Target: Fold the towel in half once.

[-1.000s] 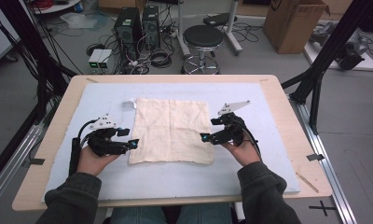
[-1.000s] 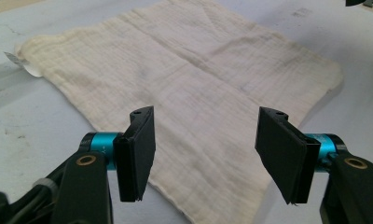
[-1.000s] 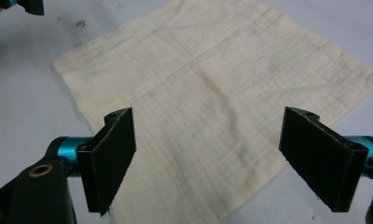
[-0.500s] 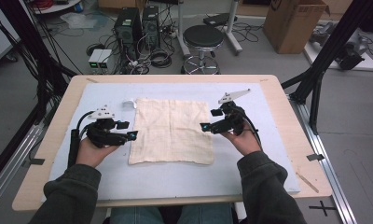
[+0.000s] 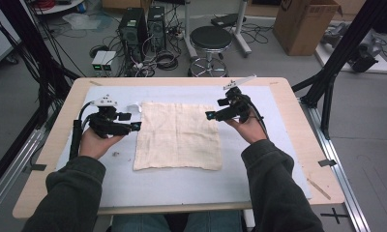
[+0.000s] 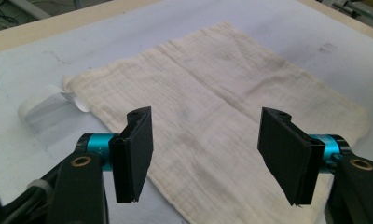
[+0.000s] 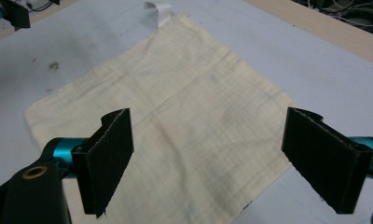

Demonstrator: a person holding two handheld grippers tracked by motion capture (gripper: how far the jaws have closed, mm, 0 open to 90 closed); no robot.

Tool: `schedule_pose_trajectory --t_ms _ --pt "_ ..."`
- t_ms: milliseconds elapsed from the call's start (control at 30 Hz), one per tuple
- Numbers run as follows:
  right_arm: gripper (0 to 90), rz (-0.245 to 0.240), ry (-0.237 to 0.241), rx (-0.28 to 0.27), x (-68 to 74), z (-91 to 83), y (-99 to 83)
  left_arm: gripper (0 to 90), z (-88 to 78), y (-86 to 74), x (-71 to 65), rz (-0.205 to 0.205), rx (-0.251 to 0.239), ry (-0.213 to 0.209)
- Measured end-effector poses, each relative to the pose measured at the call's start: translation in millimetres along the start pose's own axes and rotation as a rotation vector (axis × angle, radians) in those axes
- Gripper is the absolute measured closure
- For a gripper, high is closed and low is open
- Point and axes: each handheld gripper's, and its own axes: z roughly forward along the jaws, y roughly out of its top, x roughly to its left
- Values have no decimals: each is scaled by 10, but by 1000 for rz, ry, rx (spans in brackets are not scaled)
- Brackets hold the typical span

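A cream cloth lies flat and spread on the pale blue mat. My left gripper hovers at the cloth's left edge near its far corner and points right. In the left gripper view its jaws stand wide over the cloth with nothing between them, and they have just been opening slightly. My right gripper hovers at the cloth's far right corner and points left. In the right gripper view it is open above the cloth, empty.
A small white strip lies on the mat beside the cloth's far left corner, the same strip in the left gripper view. The wooden table rim frames the mat. A stool, computers and cables stand on the floor beyond.
Both hands have moved toward the far side of the table along the cloth's side edges and risen a little. The cloth has not moved.
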Motion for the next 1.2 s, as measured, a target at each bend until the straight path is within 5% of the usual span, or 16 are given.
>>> schedule_pose_trajectory --t_ms 500,1200 --pt "233 64 -3 1 -359 262 95 465 344 268 298 -15 24 34" --pt "339 92 -87 49 -594 518 -15 478 639 156 518 -49 27 117"
